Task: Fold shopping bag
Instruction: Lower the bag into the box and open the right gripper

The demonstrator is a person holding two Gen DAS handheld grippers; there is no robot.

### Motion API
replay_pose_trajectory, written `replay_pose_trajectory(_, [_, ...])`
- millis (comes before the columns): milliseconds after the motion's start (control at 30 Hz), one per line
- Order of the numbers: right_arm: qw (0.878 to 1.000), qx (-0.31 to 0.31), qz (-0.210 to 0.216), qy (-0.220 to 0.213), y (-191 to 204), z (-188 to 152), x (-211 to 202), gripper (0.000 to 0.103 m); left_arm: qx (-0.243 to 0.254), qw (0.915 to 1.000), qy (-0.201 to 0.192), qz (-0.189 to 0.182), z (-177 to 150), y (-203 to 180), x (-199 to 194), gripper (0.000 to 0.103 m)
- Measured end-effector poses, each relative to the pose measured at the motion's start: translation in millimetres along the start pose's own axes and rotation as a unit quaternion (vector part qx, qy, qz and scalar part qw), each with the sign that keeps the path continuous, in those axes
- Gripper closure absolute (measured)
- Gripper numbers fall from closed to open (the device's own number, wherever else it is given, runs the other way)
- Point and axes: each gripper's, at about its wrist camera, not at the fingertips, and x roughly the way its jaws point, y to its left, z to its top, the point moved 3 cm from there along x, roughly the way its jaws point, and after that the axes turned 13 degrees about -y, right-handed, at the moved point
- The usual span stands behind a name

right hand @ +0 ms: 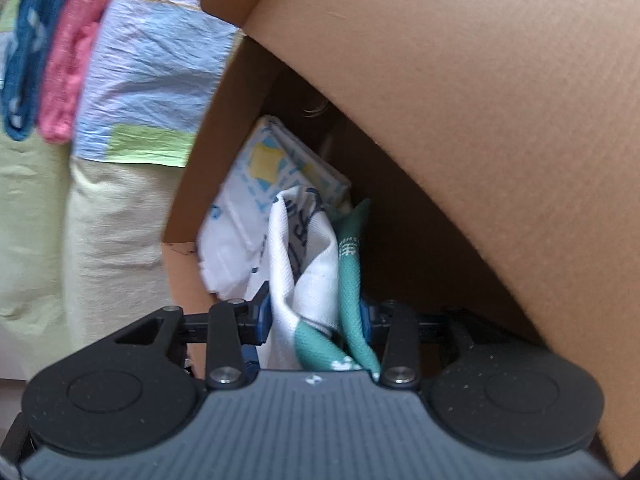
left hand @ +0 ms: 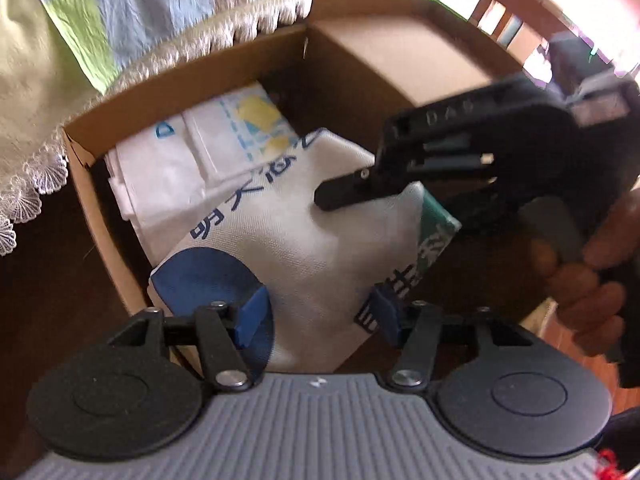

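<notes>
Both wrist views looked down into an open brown cardboard box (left hand: 100, 216). A white woven-fabric shopping bag with dark blue lettering and a teal side panel (left hand: 304, 216) lay across the box's middle, partly on top of a flatter white bag with pale blue and yellow print (left hand: 224, 136) in the upper left of the box.

Left tongs (left hand: 316, 314): blue pads apart, with the near edge of the white bag lying between them at the bottom centre of the frame. I could not tell whether either pad touched the cloth.

Right tongs (right hand: 316, 316): clamped on a bunched gather of white and teal fabric, clearly pinched in the right wrist view. In the left wrist view they came in from the right of the frame, a person's hand (left hand: 588, 264) on the grip, meeting the bag's far corner.

Key relation: the bag's long axis ran diagonally, from lower left of the left wrist frame to its right of centre. The right tongs held the far end; the left tongs straddled the near end and were the nearer pair to that free edge.

The bag looked loosely bundled, not a neat flat fold. This would fit a bag being lifted out for folding or a folded one being set down into the box; I could not settle which.
</notes>
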Motion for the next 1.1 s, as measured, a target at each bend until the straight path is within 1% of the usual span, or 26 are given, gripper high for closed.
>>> replay_pose_trajectory(100, [1.0, -0.007, -0.028, 0.011, 3, 0, 5, 0.052, 0.007, 0.9999, 0.008, -0.002, -4, 0, 6, 0.037])
replay_pose_trajectory(133, [0.999, -0.007, -0.031, 0.015, 5, -1, 7, 0.05, 0.011, 0.9999, 0.011, -0.001, -6, 0, 8, 0.037])
replay_pose_trajectory(167, [0.999, -0.013, -0.042, 0.023, 6, -1, 8, 0.049, 0.018, 0.9997, 0.015, -0.002, -7, 0, 11, 0.037])
replay_pose_trajectory(200, [0.998, -0.019, -0.053, 0.03, 8, -1, 10, 0.043, 0.025, 0.9995, 0.02, -0.002, -7, 0, 13, 0.036])
replay_pose_trajectory(233, [0.997, -0.025, -0.064, 0.038, 9, -1, 12, 0.041, 0.029, 0.9993, 0.022, -0.002, -8, 0, 15, 0.036])
replay_pose_trajectory(267, [0.996, -0.032, -0.075, 0.046, 11, -1, 14, 0.033, 0.032, 0.9992, 0.023, -0.002, -8, -1, 16, 0.036])
replay_pose_trajectory(300, [0.994, -0.051, -0.084, 0.055, 15, -2, 15, 0.028, 0.035, 0.9991, 0.024, -0.002, -8, -1, 16, 0.036])
replay_pose_trajectory(400, [0.985, -0.107, -0.111, 0.081, 27, -5, 18, 0.025, 0.041, 0.9988, 0.027, -0.005, -9, -1, 19, 0.036])
replay_pose_trajectory(500, [0.971, -0.163, -0.138, 0.107, 39, -8, 21, 0.026, 0.047, 0.9985, 0.028, -0.004, -10, -1, 20, 0.036])
replay_pose_trajectory(533, [0.963, -0.192, -0.15, 0.116, 47, -10, 20, 0.026, 0.048, 0.9984, 0.029, -0.006, -11, -1, 21, 0.036])
replay_pose_trajectory(567, [0.958, -0.207, -0.157, 0.121, 53, -11, 21, 0.026, 0.051, 0.9982, 0.03, -0.006, -11, -1, 21, 0.036])
replay_pose_trajectory(600, [0.951, -0.228, -0.166, 0.127, 58, -12, 19, 0.022, 0.054, 0.998, 0.031, -0.006, -11, -1, 22, 0.037])
replay_pose_trajectory(633, [0.94, -0.264, -0.182, 0.119, 66, -12, 14, 0.017, 0.061, 0.9975, 0.034, -0.006, -12, -2, 24, 0.037])
replay_pose_trajectory(700, [0.924, -0.316, -0.195, 0.093, 81, -8, 3, 0.017, 0.075, 0.9966, 0.035, -0.005, -14, -7, 27, 0.037])
replay_pose_trajectory(733, [0.92, -0.335, -0.186, 0.085, 87, -4, -4, 0.029, 0.077, 0.9964, 0.035, -0.005, -14, -8, 28, 0.037])
replay_pose_trajectory(767, [0.92, -0.343, -0.174, 0.076, 91, 0, -9, 0.046, 0.079, 0.9963, 0.035, -0.004, -14, -8, 29, 0.037])
replay_pose_trajectory(800, [0.917, -0.354, -0.163, 0.082, 90, -1, -5, 0.081, 0.08, 0.9961, 0.036, -0.004, -14, -8, 30, 0.037])
replay_pose_trajectory(833, [0.915, -0.364, -0.151, 0.088, 88, -3, -1, 0.099, 0.082, 0.996, 0.036, -0.004, -15, -8, 30, 0.037])
replay_pose_trajectory(867, [0.912, -0.375, -0.14, 0.094, 87, -4, 2, 0.099, 0.084, 0.9958, 0.037, -0.004, -15, -9, 30, 0.037])
replay_pose_trajectory(900, [0.908, -0.381, -0.142, 0.1, 87, -7, 7, 0.101, 0.086, 0.9956, 0.037, -0.003, -16, -9, 31, 0.038])
replay_pose_trajectory(1000, [0.88, -0.432, -0.159, 0.117, 80, -29, 22, 0.101, 0.105, 0.9937, 0.038, -0.006, -19, -16, 33, 0.039])
replay_pose_trajectory(1033, [0.879, -0.432, -0.16, 0.125, 71, -37, 27, 0.101, 0.107, 0.9935, 0.037, -0.007, -20, -17, 33, 0.039])
replay_pose_trajectory(1100, [0.877, -0.438, -0.158, 0.121, 61, -45, 33, 0.101, 0.106, 0.9938, 0.034, -0.005, -21, -16, 35, 0.039])
